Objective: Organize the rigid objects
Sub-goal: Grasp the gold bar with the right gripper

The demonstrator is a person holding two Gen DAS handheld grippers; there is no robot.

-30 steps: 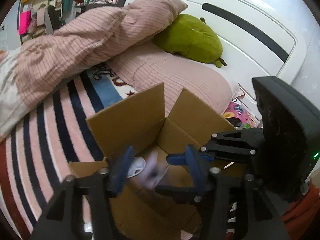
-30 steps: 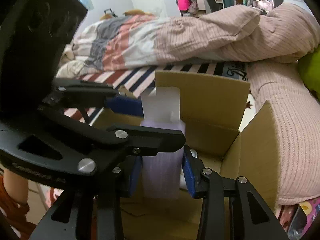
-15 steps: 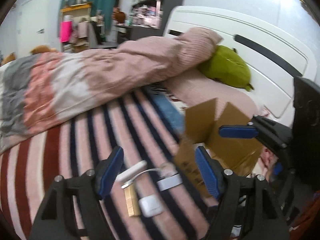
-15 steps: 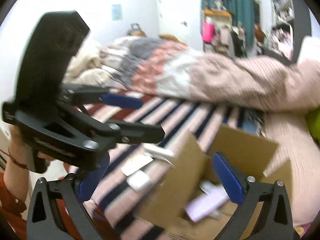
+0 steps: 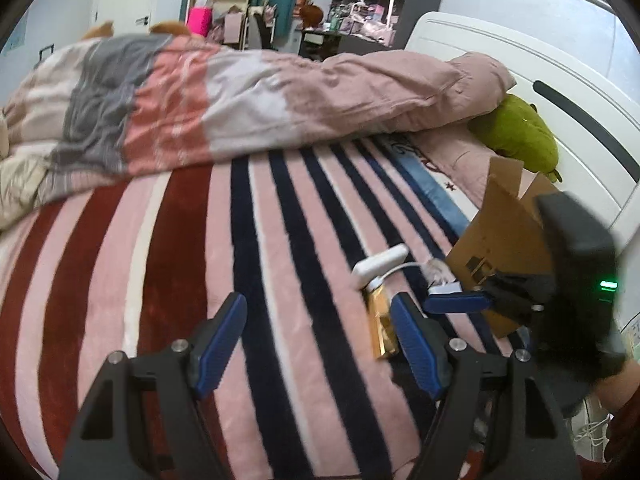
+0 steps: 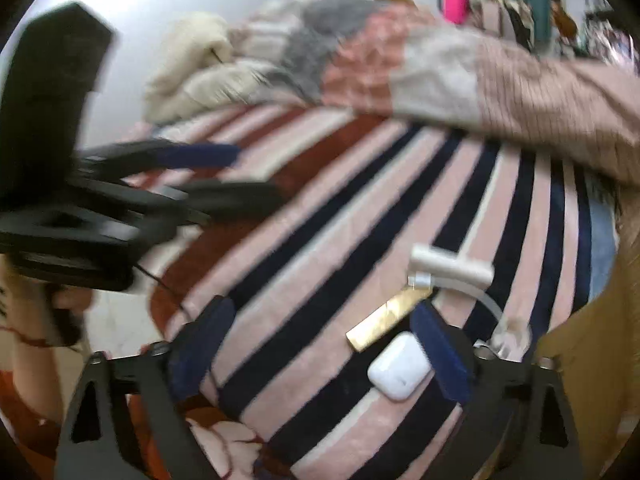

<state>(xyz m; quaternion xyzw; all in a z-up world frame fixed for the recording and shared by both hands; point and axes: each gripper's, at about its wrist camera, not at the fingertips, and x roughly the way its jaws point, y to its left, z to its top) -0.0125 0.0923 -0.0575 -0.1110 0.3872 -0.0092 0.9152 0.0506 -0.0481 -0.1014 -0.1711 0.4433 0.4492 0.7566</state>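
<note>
Both jaws spread, empty; right gripper (image 6: 320,356) closing partway could clip earbud case (image 6: 398,366) against gold bar (image 6: 386,322), left gripper (image 5: 316,344) crowding.

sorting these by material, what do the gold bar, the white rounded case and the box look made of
Flat gold bar: shiny foil or metallic wrap, judging by its mirror-like glints. White rounded case: smooth glossy plastic, probably. Brown box: matte corrugated cardboard with folded flaps.

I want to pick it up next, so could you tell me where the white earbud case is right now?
In the right wrist view, the white earbud case lies on the striped blanket at lower right, just below the gold bar and beside the right gripper's right-hand finger.
</note>
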